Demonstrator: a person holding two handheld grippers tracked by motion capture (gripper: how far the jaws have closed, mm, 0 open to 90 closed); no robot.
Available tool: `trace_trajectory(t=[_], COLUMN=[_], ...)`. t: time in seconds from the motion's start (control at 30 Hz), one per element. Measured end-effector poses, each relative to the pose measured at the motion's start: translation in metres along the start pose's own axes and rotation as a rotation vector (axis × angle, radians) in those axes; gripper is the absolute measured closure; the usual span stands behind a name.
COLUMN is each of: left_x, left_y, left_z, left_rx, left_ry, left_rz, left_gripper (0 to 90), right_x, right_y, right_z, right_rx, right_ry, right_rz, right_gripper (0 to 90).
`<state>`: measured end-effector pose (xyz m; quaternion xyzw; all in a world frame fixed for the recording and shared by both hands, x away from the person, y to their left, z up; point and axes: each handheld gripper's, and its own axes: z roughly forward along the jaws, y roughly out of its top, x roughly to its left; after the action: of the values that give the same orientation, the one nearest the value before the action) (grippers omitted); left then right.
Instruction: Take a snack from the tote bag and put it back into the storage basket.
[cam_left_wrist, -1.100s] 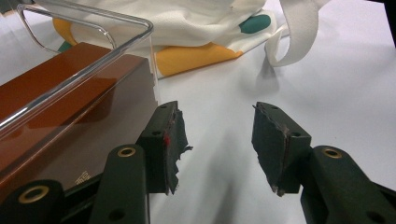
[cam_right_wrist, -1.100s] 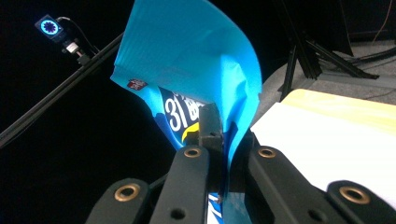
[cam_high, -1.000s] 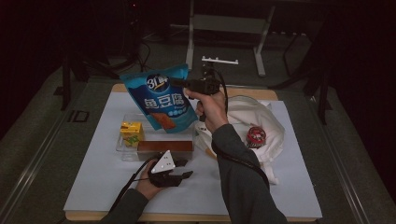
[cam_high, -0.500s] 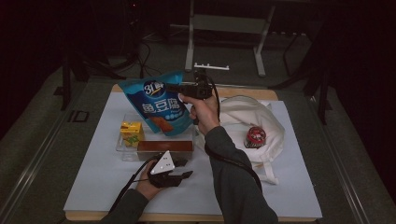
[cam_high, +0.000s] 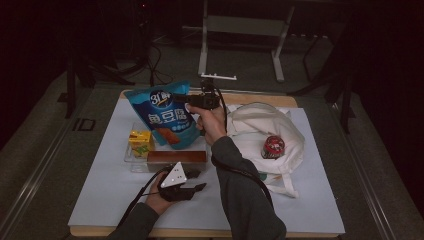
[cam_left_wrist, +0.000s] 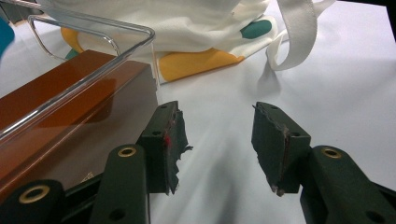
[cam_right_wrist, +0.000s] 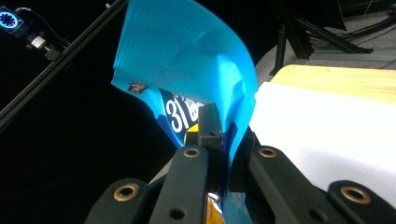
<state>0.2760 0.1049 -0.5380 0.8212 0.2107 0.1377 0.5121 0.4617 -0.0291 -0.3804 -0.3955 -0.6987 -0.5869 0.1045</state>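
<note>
The blue snack bag (cam_high: 165, 116) hangs left of centre in the high view, above the clear tray (cam_high: 131, 156), pinched at its right edge by the right hand-held gripper (cam_high: 186, 100), whose jaws are clamped tight on it. In the tray lie a yellow carton (cam_high: 140, 142) and a brown box (cam_high: 176, 157). Lower centre, the left hand-held gripper (cam_left_wrist: 219, 140) rests on the white bench (cam_high: 310, 200), its jaws apart and holding nothing. A white tote bag (cam_high: 260, 131) lies at right.
</note>
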Motion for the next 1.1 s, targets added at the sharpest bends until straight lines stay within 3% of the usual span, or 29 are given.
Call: trace_trajectory(t=[0.2, 0.33, 0.5, 0.7, 0.87, 1.1], left_x=[0.000, 0.001, 0.001, 0.001, 0.001, 0.002], left_y=[0.000, 0.000, 0.000, 0.000, 0.000, 0.000], left_z=[0.000, 0.000, 0.001, 0.001, 0.001, 0.001], left_rx=[0.001, 0.002, 0.005, 0.006, 0.006, 0.006], left_ry=[-0.001, -0.004, -0.004, -0.007, -0.008, -0.009], left_rz=[-0.002, -0.004, -0.006, -0.010, -0.007, -0.010], left_gripper=[51.5, 51.3, 51.3, 50.9, 50.5, 50.3], right_x=[-0.011, -0.015, -0.022, -0.019, -0.015, -0.018], right_y=[-0.005, -0.008, -0.014, -0.015, -0.015, -0.018], right_z=[-0.002, -0.013, -0.031, -0.039, -0.040, -0.049], right_rx=[0.005, 0.028, 0.065, 0.138, 0.189, 0.237], right_ry=[-0.013, -0.079, -0.129, -0.204, -0.225, -0.243], right_rz=[0.000, -0.078, -0.131, -0.231, -0.318, -0.362], right_gripper=[88.3, 88.2, 84.6, 78.0, 75.8, 72.1])
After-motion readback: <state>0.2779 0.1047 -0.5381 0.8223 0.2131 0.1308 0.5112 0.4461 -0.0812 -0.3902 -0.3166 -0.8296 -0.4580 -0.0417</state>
